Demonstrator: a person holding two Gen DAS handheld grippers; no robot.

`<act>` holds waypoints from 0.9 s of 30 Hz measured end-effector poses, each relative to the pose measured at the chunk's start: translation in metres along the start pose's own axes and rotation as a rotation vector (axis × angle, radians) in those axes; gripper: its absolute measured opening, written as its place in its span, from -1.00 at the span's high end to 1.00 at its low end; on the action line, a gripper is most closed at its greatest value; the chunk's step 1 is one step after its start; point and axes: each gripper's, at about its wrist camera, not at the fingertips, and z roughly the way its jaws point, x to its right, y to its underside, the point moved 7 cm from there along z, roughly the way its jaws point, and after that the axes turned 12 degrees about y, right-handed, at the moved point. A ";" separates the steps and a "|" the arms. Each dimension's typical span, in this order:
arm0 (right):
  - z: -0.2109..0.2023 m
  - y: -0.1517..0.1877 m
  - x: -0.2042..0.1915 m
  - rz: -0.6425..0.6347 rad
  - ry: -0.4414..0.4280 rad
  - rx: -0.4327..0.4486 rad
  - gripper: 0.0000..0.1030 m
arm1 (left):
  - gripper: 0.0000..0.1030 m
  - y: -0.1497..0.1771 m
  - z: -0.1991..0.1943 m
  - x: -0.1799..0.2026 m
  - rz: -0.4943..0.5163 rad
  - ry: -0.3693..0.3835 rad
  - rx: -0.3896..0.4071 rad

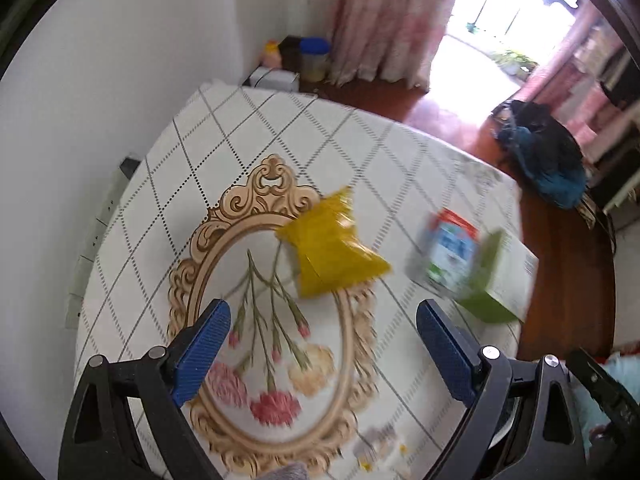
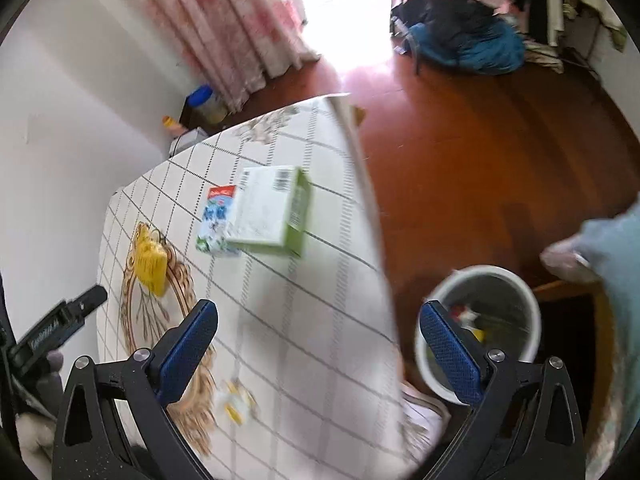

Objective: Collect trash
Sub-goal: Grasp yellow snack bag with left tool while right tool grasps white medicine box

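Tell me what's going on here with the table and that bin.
A person is clearing trash off a table using a handheld gripper in each hand. Both the left gripper and right gripper are open and empty. A yellow wrapper, a small milk carton, a green-and-white box and a small crumpled wrapper lie on the tablecloth. A white bin on the floor beside the table already holds some trash.

yellow wrapper (image 1: 332, 246), milk carton (image 1: 450, 254), green box (image 1: 496, 280) on table

A checked floral tablecloth (image 2: 320, 280) carries a yellow packet (image 1: 332, 252), milk carton (image 2: 216, 220), green box (image 2: 268, 208) and small wrapper (image 2: 234, 402)
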 end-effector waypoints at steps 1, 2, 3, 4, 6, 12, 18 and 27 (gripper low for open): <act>0.011 -0.007 -0.010 -0.005 0.008 -0.009 -0.99 | -0.85 -0.005 0.009 -0.005 -0.014 0.009 -0.017; 0.023 -0.015 -0.021 -0.010 0.017 -0.019 -0.99 | -0.84 -0.008 0.022 -0.010 -0.034 0.014 -0.042; 0.033 -0.025 -0.030 -0.012 0.027 -0.025 -0.99 | -0.85 -0.011 0.032 -0.013 -0.047 0.024 -0.060; 0.046 -0.033 -0.039 -0.014 0.039 -0.035 -0.99 | -0.84 -0.014 0.041 -0.014 -0.063 0.033 -0.078; 0.061 -0.044 -0.049 -0.004 0.044 -0.053 -0.99 | -0.85 -0.020 0.061 -0.020 -0.104 0.055 -0.118; 0.098 -0.059 -0.060 0.033 0.043 -0.109 -0.99 | -0.82 -0.022 0.091 -0.027 -0.224 0.121 -0.168; 0.113 -0.061 -0.064 0.034 0.044 -0.127 -0.80 | -0.16 -0.027 0.095 -0.031 -0.239 0.120 -0.134; 0.119 -0.061 -0.067 -0.014 0.085 -0.158 -0.55 | 0.11 -0.024 0.090 -0.024 -0.078 0.031 -0.102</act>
